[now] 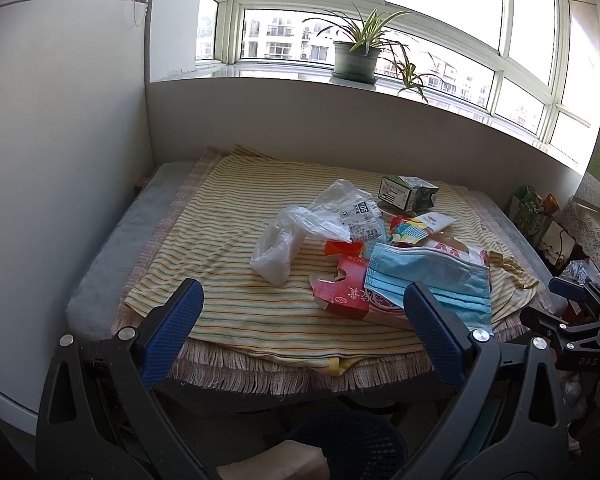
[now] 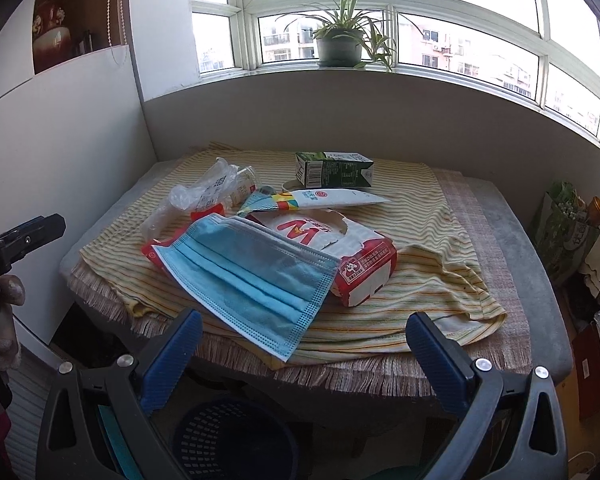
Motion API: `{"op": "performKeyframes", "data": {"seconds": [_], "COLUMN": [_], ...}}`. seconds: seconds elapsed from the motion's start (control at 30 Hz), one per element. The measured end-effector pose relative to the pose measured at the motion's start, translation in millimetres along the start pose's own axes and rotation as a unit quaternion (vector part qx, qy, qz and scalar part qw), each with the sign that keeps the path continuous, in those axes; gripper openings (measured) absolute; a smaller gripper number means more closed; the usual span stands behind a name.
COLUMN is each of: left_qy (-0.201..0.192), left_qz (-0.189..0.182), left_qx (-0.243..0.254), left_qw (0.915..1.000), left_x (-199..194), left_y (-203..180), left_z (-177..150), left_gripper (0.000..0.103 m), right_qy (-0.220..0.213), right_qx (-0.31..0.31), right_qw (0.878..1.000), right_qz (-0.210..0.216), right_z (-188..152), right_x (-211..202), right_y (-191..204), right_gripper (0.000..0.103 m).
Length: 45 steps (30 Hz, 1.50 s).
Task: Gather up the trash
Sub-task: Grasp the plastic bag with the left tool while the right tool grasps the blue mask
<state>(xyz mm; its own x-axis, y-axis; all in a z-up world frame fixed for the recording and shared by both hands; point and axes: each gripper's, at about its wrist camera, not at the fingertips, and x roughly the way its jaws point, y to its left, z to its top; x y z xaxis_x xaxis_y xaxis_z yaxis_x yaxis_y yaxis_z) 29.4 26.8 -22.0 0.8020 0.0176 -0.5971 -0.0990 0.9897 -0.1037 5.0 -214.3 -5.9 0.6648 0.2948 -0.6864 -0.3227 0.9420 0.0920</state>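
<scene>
Trash lies in a pile on a striped cloth (image 1: 228, 216) (image 2: 428, 208) over a low table. A blue face mask (image 1: 432, 276) (image 2: 252, 276) lies on a torn red and white carton (image 1: 348, 292) (image 2: 364, 260). Behind are a clear plastic bag (image 1: 284, 240) (image 2: 204, 192), a colourful wrapper (image 1: 416, 226) (image 2: 320, 198) and a green milk carton (image 1: 408, 192) (image 2: 334, 169). My left gripper (image 1: 304, 304) is open and empty above the table's front edge. My right gripper (image 2: 304, 336) is open and empty, just in front of the mask.
A dark mesh waste basket (image 1: 352, 444) (image 2: 236, 436) stands on the floor below the table's front edge. A white cabinet (image 1: 60, 160) stands left. A potted plant (image 1: 356, 56) sits on the windowsill. Bags and clutter (image 2: 568, 232) crowd the right side.
</scene>
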Motion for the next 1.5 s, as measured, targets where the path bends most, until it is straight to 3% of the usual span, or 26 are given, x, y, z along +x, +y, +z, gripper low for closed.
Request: {"op": "performKeyframes", "data": {"seconds": [0.17, 0.23, 0.4, 0.5, 0.73, 1.1, 1.3, 1.37, 1.5], "left_qy": [0.014, 0.024, 0.042, 0.048, 0.088, 0.125, 0.149, 0.157, 0.16], "left_qz": [0.013, -0.002, -0.013, -0.023, -0.056, -0.053, -0.062, -0.064, -0.068], "left_qx": [0.02, 0.035, 0.042, 0.036, 0.037, 0.045, 0.032, 0.027, 0.02], "left_qw": [0.9996, 0.9991, 0.9981, 0.9979, 0.9939, 0.9898, 0.9864, 0.9852, 0.9845], "left_x": [22.4, 31.7, 53.2, 65.0, 103.3, 152.7, 173.0, 177.5, 182.7], "left_y": [11.0, 12.5, 17.1, 20.5, 21.4, 21.4, 21.5, 21.2, 19.7], "left_z": [5.1, 6.6, 11.8, 17.9, 32.5, 43.3, 39.0, 37.6, 37.3], "left_gripper": [0.102, 0.102, 0.102, 0.101, 0.089, 0.084, 0.069, 0.057, 0.047], "right_qy": [-0.005, -0.007, -0.006, -0.005, 0.015, 0.052, 0.066, 0.073, 0.085], "right_qx": [0.0, -0.004, -0.009, -0.043, -0.097, -0.119, -0.135, -0.142, -0.148], "right_qw": [1.0, 1.0, 0.998, 0.996, 0.99, 0.984, 0.98, 0.979, 0.977], "right_qz": [0.016, 0.025, 0.057, 0.077, 0.1, 0.124, 0.128, 0.128, 0.13], "right_z": [3.9, 6.6, 21.3, 30.6, 48.3, 59.9, 64.6, 64.4, 64.5], "right_x": [10.1, 13.0, 20.9, 27.5, 55.0, 87.2, 100.3, 105.2, 114.3], "right_y": [-12.3, -16.3, -23.4, -16.2, 3.9, 16.5, 21.9, 24.5, 27.2], "right_gripper": [0.101, 0.095, 0.094, 0.09, 0.078, 0.076, 0.074, 0.072, 0.061]}}
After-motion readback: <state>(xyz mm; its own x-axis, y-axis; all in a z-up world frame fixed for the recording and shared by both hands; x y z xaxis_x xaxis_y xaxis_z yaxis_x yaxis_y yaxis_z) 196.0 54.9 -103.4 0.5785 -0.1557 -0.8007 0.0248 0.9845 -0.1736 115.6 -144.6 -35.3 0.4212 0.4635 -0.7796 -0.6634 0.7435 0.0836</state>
